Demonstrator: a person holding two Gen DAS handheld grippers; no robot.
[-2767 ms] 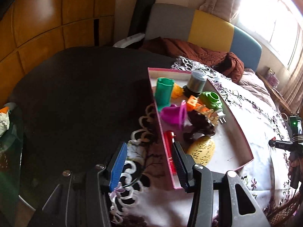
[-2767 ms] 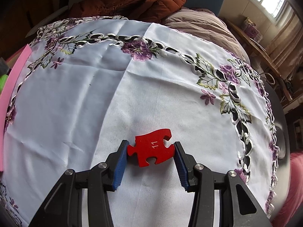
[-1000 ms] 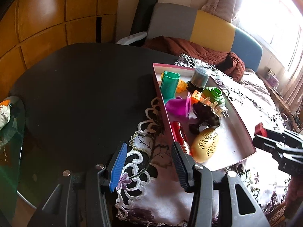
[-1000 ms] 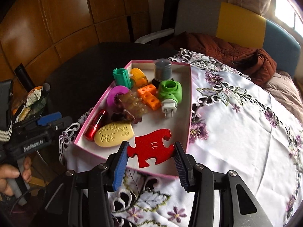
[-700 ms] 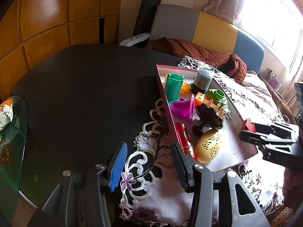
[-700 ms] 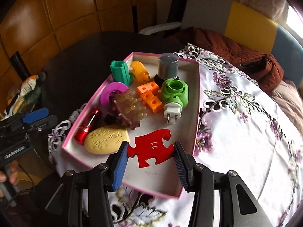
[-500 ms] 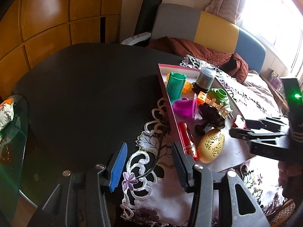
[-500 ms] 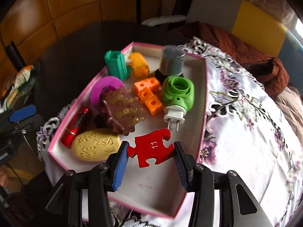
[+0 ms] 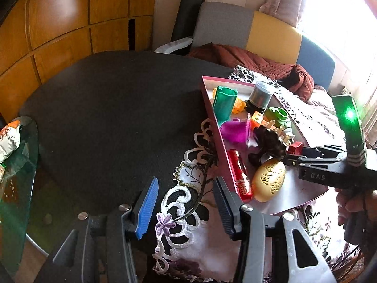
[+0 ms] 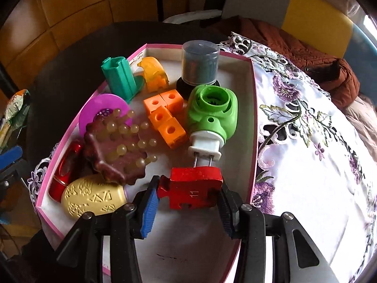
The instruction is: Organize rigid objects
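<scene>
A wood-panelled wall and a grey, yellow and blue padded bench back stand behind a dark round worktop (image 9: 113,99), part of it covered by a white embroidered tablecloth with purple flowers (image 10: 313,165). On the cloth sits a shallow pink-rimmed cardboard box (image 10: 254,122) crowded with small things.

The right gripper (image 10: 187,199) reaches over the near part of the box, and its fingers (image 10: 149,208) are closed on a flat red jigsaw-shaped piece marked 11 (image 10: 192,189). The piece spans the gap between the two pads, pinched at its left and right edges, its face tilted up toward the camera. It is inside the box's outline, just in front of the metal prongs of a green plug-in device with a white base (image 10: 213,115); whether it touches the box floor cannot be told. In the left wrist view the same red piece (image 9: 295,146) shows at the tips of the right gripper (image 9: 292,153), beside a dark brown scalloped massager with pale knobs (image 10: 117,151).

Around it in the box lie a cream oval embossed case (image 10: 92,199), a red metallic cylinder (image 9: 240,174), orange linked cubes (image 10: 165,118), a purple disc-shaped strainer (image 10: 101,110), a teal ribbed tube (image 10: 119,77) and a grey capped canister (image 10: 200,62).

The left gripper (image 9: 186,205) hangs over the lace edge of the cloth near the box's corner, its fingers (image 9: 148,205) spread wide with nothing between them.
</scene>
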